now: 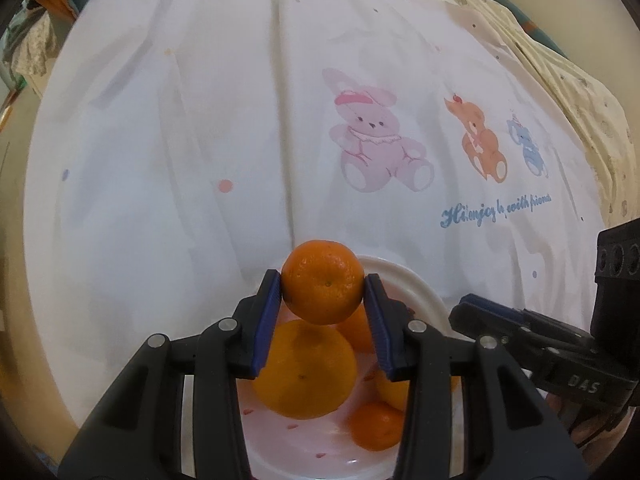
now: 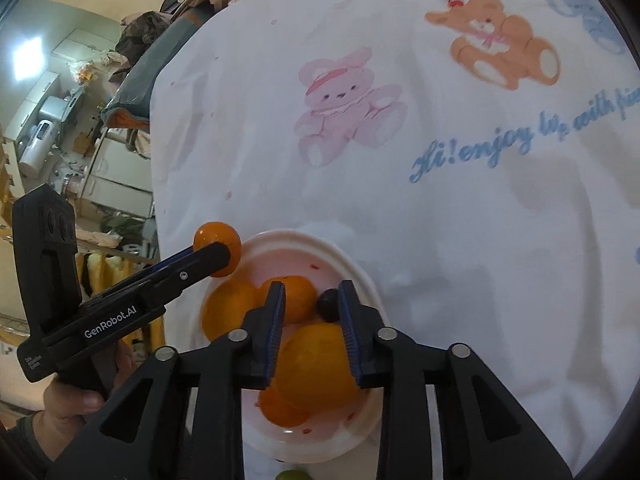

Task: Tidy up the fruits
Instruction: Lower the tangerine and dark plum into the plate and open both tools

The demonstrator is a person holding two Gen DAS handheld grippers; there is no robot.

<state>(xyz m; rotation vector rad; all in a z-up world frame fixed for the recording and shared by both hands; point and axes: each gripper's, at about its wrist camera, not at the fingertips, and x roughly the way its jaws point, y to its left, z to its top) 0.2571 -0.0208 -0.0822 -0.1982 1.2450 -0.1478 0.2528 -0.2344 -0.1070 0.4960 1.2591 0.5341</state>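
Orange mandarin [image 1: 323, 287] pinched in our left gripper [image 1: 325, 294] may roll off the crowded white plate [image 1: 416, 288]; right gripper [image 2: 312, 312] half-open, empty.

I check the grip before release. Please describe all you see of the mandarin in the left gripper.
The mandarin is small, round, glossy orange, with a dimpled peel and a dark dot facing the camera. The left gripper clamps it at both sides with blue pads. It hangs above the white bowl, over a larger orange fruit.

Cloth cover [image 1: 200, 120]: matt, wrinkled, printed. Plate [image 2: 352, 276]: smooth, glossy. Mandarin [image 1: 323, 286]: dimpled, slightly shiny peel. Fingers [image 1: 269, 320]: ribbed blue pads.
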